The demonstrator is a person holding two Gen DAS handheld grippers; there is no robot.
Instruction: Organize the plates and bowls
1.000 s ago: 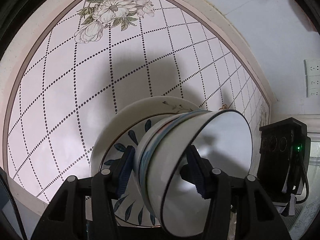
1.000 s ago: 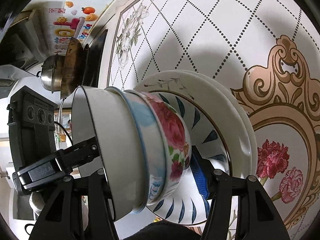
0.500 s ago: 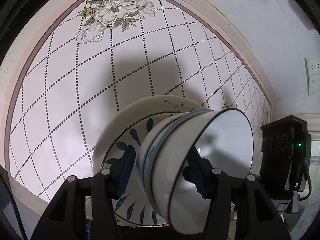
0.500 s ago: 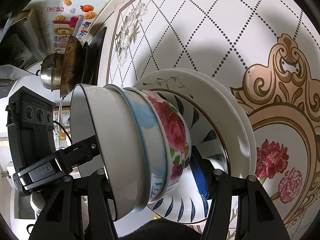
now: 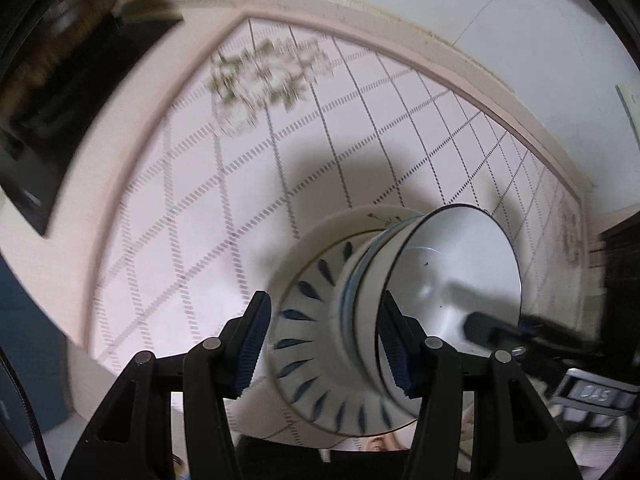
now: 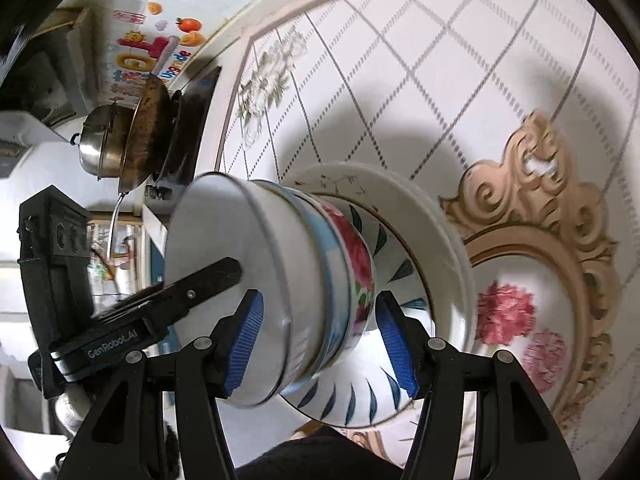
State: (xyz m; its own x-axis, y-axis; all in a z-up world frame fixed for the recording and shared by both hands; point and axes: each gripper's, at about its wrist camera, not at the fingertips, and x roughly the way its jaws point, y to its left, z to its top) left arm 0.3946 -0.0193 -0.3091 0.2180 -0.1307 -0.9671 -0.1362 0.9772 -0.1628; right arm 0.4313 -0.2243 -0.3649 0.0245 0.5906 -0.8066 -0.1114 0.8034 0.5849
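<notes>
A stack of nested bowls [image 6: 304, 280] sits on stacked plates with blue leaf marks [image 6: 404, 272], on the tiled counter. The top bowl is white with a dark rim [image 5: 452, 276]; below it are a blue-banded bowl and a rose-patterned bowl [image 6: 356, 256]. My left gripper [image 5: 326, 344] is open, its blue pads astride the stack's near edge, not pressing. My right gripper [image 6: 320, 340] is open, its pads either side of the bowls. Each gripper shows in the other's view: the left one [image 6: 168, 300], the right one [image 5: 532, 332].
The counter is white tile [image 5: 224, 208] with dotted diagonal lines, grey flowers and a gold scroll with red flowers [image 6: 532, 240]. A steel pot [image 6: 100, 148] and a brown wok [image 6: 144, 128] stand on a black stove at the counter's far end. A wall [image 5: 440, 8] runs behind.
Both grippers have opened and let go of the stack. The left gripper has drawn back and swung; its view is blurred and now takes in the stove. The stack rests on the counter.
</notes>
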